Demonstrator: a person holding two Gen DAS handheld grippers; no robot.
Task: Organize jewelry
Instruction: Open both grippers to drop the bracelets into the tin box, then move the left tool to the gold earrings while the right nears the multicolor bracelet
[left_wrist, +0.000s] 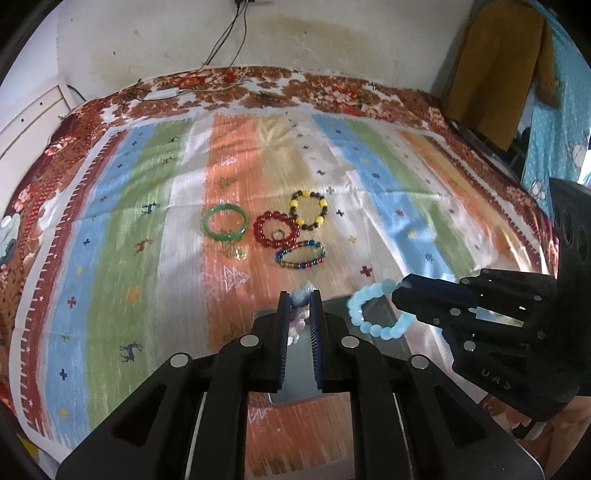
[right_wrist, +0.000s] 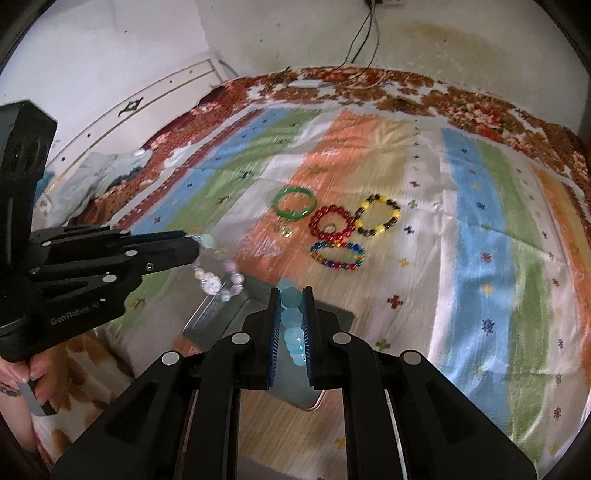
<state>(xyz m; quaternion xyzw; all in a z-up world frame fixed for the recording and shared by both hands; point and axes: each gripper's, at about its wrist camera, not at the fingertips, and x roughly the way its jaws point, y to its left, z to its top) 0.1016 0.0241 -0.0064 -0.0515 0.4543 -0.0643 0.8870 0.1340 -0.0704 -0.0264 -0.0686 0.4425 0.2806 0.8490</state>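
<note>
Two bracelets are up off the bed at once. The left gripper (left_wrist: 299, 295) has its jaws nearly closed on a pale pastel bead bracelet (right_wrist: 218, 280), beads pinched between the pads, the loop dangling over a grey metal tray (right_wrist: 207, 321). Just to its right, the right gripper (right_wrist: 291, 291) is clamped just as narrowly on a light blue bead bracelet (left_wrist: 369, 314), which hangs above the same tray at the near edge of the striped blanket (left_wrist: 147, 221). Farther out, mid-blanket, four pieces lie in a cluster: a green bangle (left_wrist: 224, 223) on the left, a red bead bracelet (left_wrist: 276, 229) beside it, a yellow-and-black bracelet (left_wrist: 309, 209) touching the red one on the far right, and a multicolour bracelet (left_wrist: 301, 254) nearest.
</note>
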